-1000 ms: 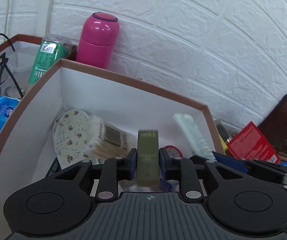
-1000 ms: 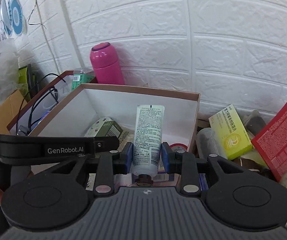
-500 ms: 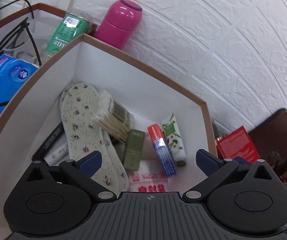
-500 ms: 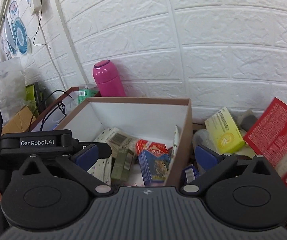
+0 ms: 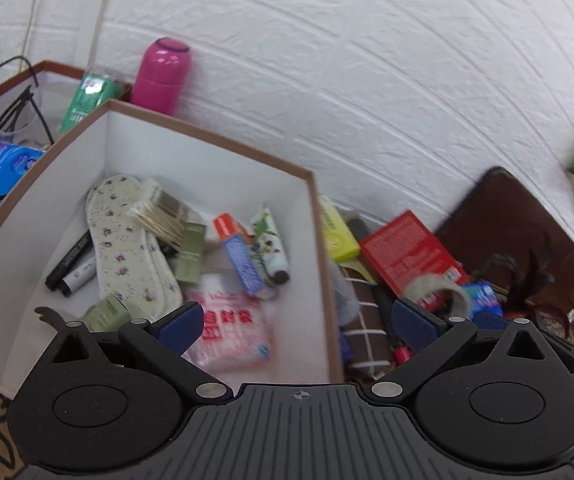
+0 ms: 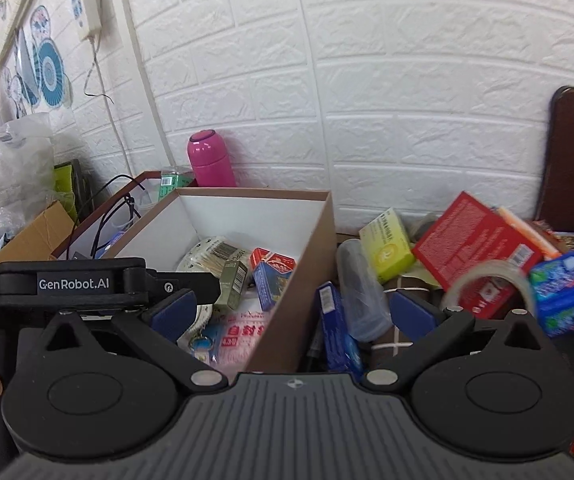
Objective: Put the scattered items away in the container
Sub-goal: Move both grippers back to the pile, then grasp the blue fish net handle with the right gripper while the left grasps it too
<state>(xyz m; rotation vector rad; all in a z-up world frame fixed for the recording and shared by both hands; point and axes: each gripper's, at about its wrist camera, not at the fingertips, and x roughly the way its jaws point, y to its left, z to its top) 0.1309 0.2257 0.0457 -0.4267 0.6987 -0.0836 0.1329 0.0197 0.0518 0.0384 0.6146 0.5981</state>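
Now, left gripper: my left gripper [image 5: 295, 326] hangs with its blue pads spread wide and nothing between them, straddling the right wall of the white cardboard box with the brown rim [image 5: 207, 145].
Right gripper: my right gripper [image 6: 291, 310] is likewise splayed apart and empty, over that same wall.
Container: the box already holds floral insoles [image 5: 127, 240], an olive-green carton [image 5: 191, 254] and a floral tube [image 5: 269, 242].
Still scattered: a yellow-green carton [image 6: 387, 250], a red flat box [image 6: 475, 248] and a clear tape roll [image 6: 487, 280] lie piled just right of the box.
Risk: I judge a blind reach into that heap could pinch two things at once, or a finger could catch the wall and shove the box.
Change: a second ago my left gripper clamped the olive-green carton and my right a white tube; both have let go and pulled back, and the carton now lies inside.
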